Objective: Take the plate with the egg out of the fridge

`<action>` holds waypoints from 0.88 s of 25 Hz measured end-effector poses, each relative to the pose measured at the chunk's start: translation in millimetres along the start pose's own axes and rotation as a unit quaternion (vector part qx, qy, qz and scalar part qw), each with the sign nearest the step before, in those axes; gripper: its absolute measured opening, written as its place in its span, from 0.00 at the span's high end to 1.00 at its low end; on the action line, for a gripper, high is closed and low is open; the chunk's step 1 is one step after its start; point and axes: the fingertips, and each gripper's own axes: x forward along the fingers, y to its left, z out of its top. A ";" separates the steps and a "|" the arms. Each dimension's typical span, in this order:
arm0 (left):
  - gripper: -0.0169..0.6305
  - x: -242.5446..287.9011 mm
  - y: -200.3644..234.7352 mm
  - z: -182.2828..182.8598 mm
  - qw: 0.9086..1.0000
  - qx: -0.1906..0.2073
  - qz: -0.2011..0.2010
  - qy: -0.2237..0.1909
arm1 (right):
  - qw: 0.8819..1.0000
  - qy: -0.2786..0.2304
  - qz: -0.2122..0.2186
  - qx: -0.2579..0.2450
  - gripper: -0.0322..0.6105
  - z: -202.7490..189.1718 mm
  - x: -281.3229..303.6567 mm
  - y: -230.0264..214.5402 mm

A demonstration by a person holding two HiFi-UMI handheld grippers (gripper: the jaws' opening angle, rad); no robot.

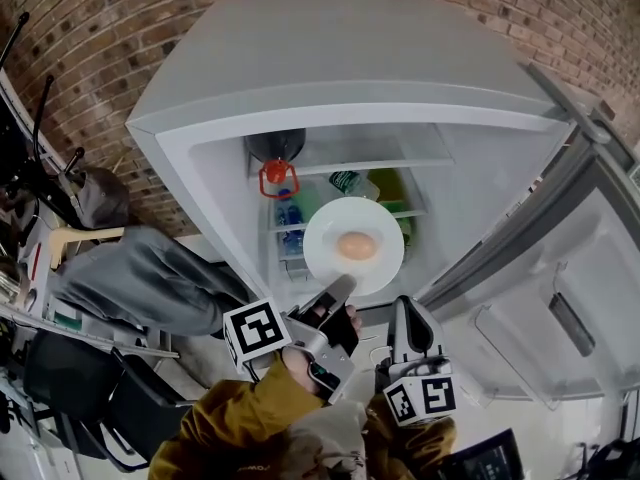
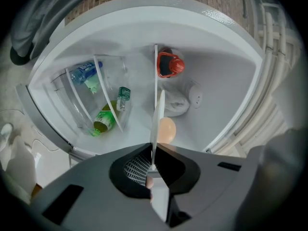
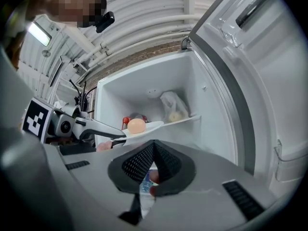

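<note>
White plate with egg, rim pinched by level left gripper.

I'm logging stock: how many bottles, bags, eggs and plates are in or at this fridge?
Bottles: 4 (red-capped, blue, green-labelled, green)
Bag: 1
Egg: 1
Plate: 1
Total: 7
</note>
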 end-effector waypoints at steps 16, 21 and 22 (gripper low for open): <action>0.94 -38.6 27.9 2.6 0.999 -0.033 0.028 -0.006 | 1.000 0.012 -0.015 0.000 0.95 -5.0 0.9 -11.7; 0.94 -40.6 28.6 -3.8 1.000 -0.022 0.018 -0.010 | 1.000 0.003 -0.001 -0.005 0.95 1.4 6.0 -3.4; 0.94 -41.0 29.2 -7.2 1.000 -0.025 0.017 -0.008 | 1.000 0.003 -0.002 -0.004 0.95 1.3 5.7 -3.4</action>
